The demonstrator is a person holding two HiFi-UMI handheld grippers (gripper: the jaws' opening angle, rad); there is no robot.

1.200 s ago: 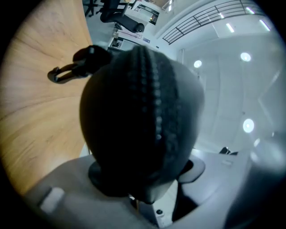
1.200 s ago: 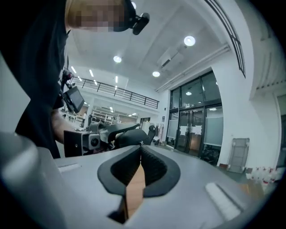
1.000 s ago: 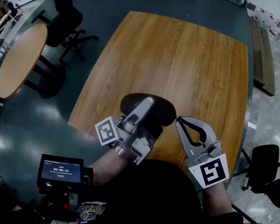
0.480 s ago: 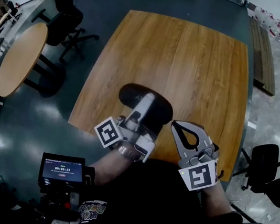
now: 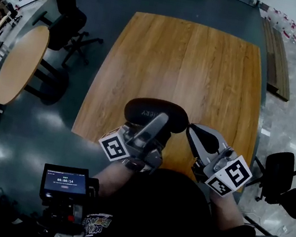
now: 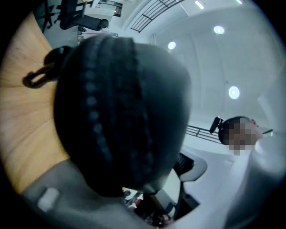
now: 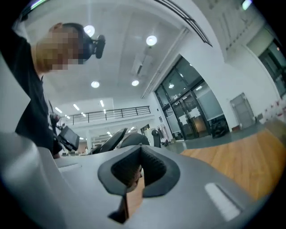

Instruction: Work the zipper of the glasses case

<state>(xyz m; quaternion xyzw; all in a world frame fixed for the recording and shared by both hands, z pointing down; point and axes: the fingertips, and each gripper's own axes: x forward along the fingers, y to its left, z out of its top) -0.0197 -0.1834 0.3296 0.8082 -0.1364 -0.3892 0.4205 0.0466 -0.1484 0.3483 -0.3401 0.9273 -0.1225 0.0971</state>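
Glasses case point(image 5: 149, 111) held over the worktop point(image 5: 201, 68) edge

Above the bare worktop's 6 o'clock edge, the black case, likely light and stiff-shelled, sits pressed between the jaws of the left claw point(image 5: 160, 122), which have just been opening. The right claw point(image 5: 192, 131), shut and empty, hangs at its 3 o'clock, nothing between. The small zipper pull point(image 6: 40, 74) looks the spot to pinch.
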